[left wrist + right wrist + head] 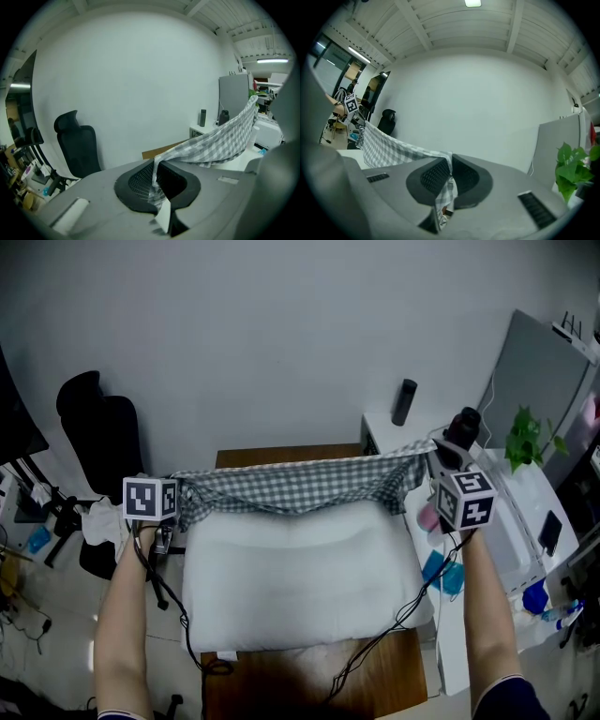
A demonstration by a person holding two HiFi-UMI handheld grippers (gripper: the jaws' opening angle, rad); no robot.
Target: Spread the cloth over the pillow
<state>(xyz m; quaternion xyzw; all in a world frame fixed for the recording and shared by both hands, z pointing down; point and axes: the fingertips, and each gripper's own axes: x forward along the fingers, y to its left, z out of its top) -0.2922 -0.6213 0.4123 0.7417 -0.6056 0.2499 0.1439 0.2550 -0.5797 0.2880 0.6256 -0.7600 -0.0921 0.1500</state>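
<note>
A grey-and-white checked cloth (300, 487) hangs stretched in a band between my two grippers, over the far edge of a white pillow (295, 582) that lies on a wooden table (281, 457). My left gripper (178, 495) is shut on the cloth's left corner; in the left gripper view the cloth (215, 140) runs out from between the pads (140, 180). At the right, my right gripper (429, 460) is shut on the other corner, and the cloth (389, 147) leads away from its pads (433, 176). Most of the pillow is uncovered.
A black office chair (98, 432) stands left of the table. On the right a white desk (525, 521) carries a dark bottle (403, 401), a grey monitor (534, 371) and a green plant (525, 437). Cables (375, 643) trail over the table's near edge.
</note>
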